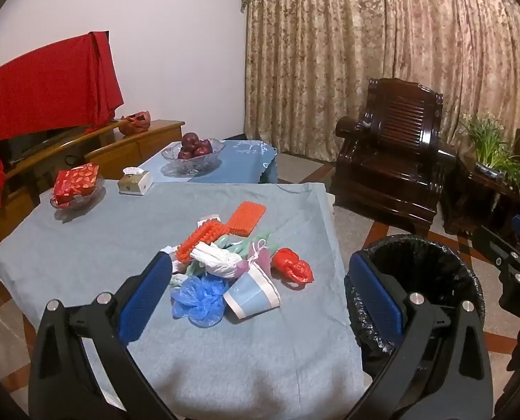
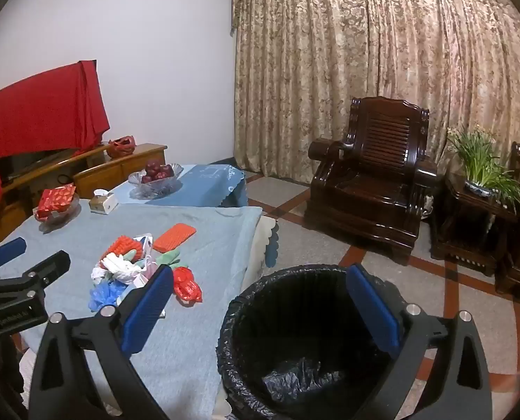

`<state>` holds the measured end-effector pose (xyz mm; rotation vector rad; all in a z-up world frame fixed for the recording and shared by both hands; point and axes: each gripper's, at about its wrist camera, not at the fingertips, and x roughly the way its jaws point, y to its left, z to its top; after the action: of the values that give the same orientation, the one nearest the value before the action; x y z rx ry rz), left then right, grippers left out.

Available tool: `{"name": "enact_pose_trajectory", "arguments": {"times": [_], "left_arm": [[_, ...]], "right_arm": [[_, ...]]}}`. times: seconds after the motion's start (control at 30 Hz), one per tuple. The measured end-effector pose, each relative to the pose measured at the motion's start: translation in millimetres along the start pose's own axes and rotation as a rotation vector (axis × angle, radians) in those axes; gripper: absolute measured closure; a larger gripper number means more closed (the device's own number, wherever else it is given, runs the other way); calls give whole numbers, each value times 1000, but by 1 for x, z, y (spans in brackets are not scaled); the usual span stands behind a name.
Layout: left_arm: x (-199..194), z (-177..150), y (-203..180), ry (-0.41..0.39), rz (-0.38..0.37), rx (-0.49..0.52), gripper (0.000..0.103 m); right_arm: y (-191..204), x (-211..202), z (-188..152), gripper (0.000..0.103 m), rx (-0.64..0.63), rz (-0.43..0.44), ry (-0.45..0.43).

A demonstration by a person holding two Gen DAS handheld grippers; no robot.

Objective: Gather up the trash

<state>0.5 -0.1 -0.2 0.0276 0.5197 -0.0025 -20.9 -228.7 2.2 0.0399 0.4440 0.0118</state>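
Curtained room, blue-cloth table [image 1: 85,245]. Trash pile [image 1: 232,266] mid-table; lined bin [image 2: 294,332] just beside the table edge. Left gripper [image 1: 260,290] spread wide, empty, above pile; right gripper [image 2: 260,301] likewise over bin. Risk: snagging cloth, or limp bags slipping out.

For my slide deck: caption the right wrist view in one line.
Open right gripper above a black-lined bin beside a table with a trash pile.
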Motion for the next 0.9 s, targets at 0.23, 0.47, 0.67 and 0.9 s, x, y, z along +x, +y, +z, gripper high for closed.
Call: {"name": "enact_pose_trajectory", "arguments": {"times": [0.23, 0.47, 0.67, 0.9], "left_arm": [[0, 0, 0, -5, -2, 1, 5], [6, 5, 4, -6, 3, -2, 5], [9, 3, 11, -8, 3, -3, 5], [8, 3, 10, -8, 1, -6, 5]], "right_arm": [[2, 2, -1, 6, -7, 4, 9], [0, 3, -3, 6, -9, 6, 9], [6, 1, 0, 6, -19, 10, 11], [7, 2, 1, 6, -21, 10, 9]]}}
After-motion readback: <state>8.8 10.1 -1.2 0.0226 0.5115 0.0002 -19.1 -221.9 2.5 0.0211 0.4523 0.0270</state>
